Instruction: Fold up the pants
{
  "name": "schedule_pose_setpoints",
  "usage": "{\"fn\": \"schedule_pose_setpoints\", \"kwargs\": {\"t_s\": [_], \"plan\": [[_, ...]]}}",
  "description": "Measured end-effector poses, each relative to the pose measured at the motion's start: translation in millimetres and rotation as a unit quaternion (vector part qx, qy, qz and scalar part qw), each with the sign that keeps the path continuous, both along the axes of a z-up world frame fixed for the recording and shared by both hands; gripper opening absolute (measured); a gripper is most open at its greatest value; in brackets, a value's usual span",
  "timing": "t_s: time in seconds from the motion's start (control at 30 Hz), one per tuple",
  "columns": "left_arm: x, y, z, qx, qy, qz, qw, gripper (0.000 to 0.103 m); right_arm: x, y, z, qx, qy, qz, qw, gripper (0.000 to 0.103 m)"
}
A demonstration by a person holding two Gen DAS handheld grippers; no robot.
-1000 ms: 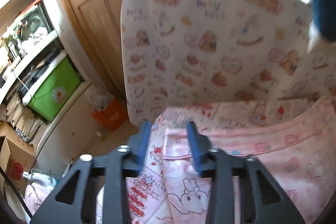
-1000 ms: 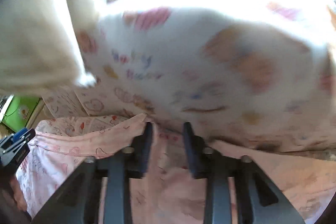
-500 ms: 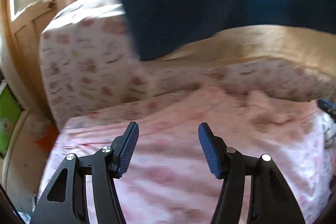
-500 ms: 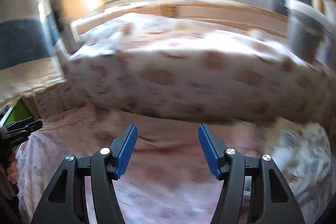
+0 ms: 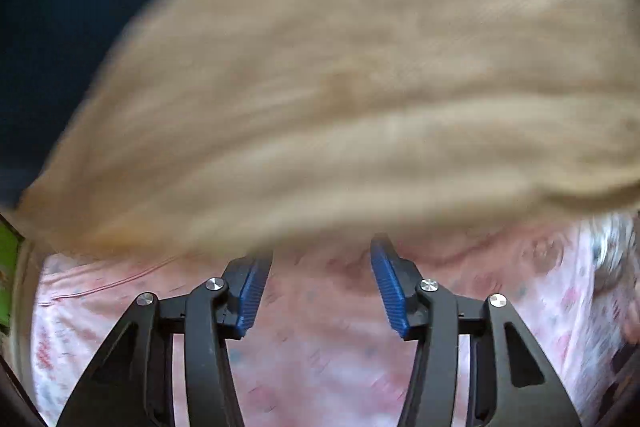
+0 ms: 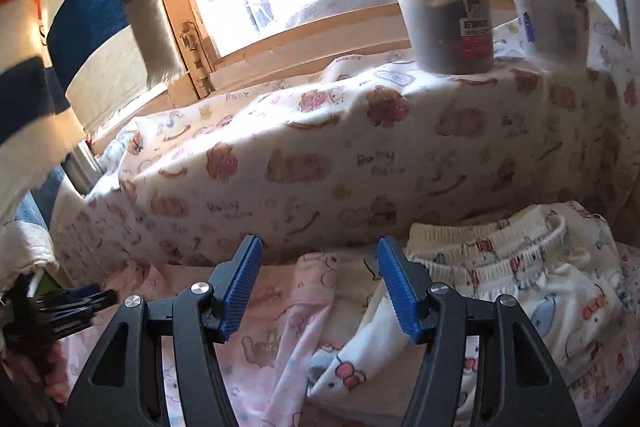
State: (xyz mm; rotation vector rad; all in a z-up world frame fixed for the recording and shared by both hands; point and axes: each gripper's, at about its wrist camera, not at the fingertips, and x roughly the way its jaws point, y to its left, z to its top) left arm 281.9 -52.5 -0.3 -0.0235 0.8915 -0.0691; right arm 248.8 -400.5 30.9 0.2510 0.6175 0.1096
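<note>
A: What are the fingers doing?
B: The left gripper (image 5: 322, 281) has just been closing but grips nothing; the right gripper (image 6: 320, 285) gapes empty. Both hang over the pink pants (image 6: 280, 347) lying flat below.
A: Any writing?
B: "Baby Bear" on the cushion (image 6: 376, 163).

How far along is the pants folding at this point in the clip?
Done: the pink pants lie on the bed, apparently doubled over, though blur hides their shape. In hand: nothing; the left gripper, whose jaws have just been closing a little, and the right gripper, recently opened, both hover open above the fabric. Left: any further fold, and the white printed pants lie bunched and unfolded at the right.
</note>
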Motion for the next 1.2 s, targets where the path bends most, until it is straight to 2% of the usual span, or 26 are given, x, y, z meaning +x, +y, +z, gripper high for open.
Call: {"fn": "schedule_pose_setpoints", "kwargs": {"t_s": [0.07,0.17,0.3,0.43,0.5,0.53,0.57,0.63,0.7,0.77,0.9,1.0,1.07,1.1,1.13,1.17,1.2], "plan": [[16,-6,-1,-0.001,0.006,0.008,0.9999,0.042,8,0,3,-0.011,0.01,0.0,1.0,0.062],[36,-12,-4,-0.005,0.013,0.01,0.9999,0.042,20,4,16,-0.032,0.015,0.003,0.999,0.062],[49,-14,-12,-0.058,0.031,-0.006,0.9978,0.042,26,5,20,-0.001,0.002,0.032,0.999,0.062],[55,-14,-25,-0.071,0.057,-0.024,0.9956,0.039,33,10,9,-0.044,0.028,0.041,0.998,0.062],[57,-11,-25,-0.058,0.036,-0.016,0.9975,0.023,36,8,3,-0.029,0.05,0.056,0.997,0.062],[57,-7,-24,-0.052,0.025,-0.007,0.9983,0.008,37,6,1,-0.02,0.054,0.061,0.996,0.062],[58,-2,-22,-0.056,0.017,-0.001,0.9983,0.003,36,6,0,-0.021,0.053,0.059,0.997,0.062],[55,11,-19,-0.09,-0.002,0.013,0.9958,0.003,37,7,-3,-0.044,0.051,0.043,0.997,0.06],[51,28,-17,-0.122,-0.022,0.03,0.9918,0.002,37,9,-7,-0.058,0.048,0.038,0.996,0.046],[47,37,-18,-0.117,-0.041,0.043,0.9913,0.002,39,11,-12,-0.061,0.054,0.042,0.996,0.04],[41,52,-13,-0.128,-0.059,0.055,0.9885,0.002,43,18,-27,-0.06,0.066,0.065,0.994,0.04],[42,66,-14,-0.131,-0.057,0.05,0.9884,0.002,46,25,-37,-0.066,0.092,0.084,0.99,0.04],[42,70,-15,-0.116,-0.054,0.047,0.9906,0.002,49,29,-44,-0.08,0.107,0.08,0.988,0.04],[39,67,-14,-0.114,-0.054,0.047,0.9909,0.002,50,30,-48,-0.088,0.113,0.07,0.987,0.038],[39,65,-14,-0.117,-0.054,0.046,0.9907,0.002,51,30,-52,-0.093,0.115,0.064,0.987,0.03],[38,67,-14,-0.121,-0.054,0.046,0.9902,0.002,52,30,-53,-0.093,0.114,0.062,0.987,0.007],[38,70,-13,-0.125,-0.054,0.046,0.9896,0.002,52,29,-53,-0.092,0.11,0.058,0.988,0.004]]}}
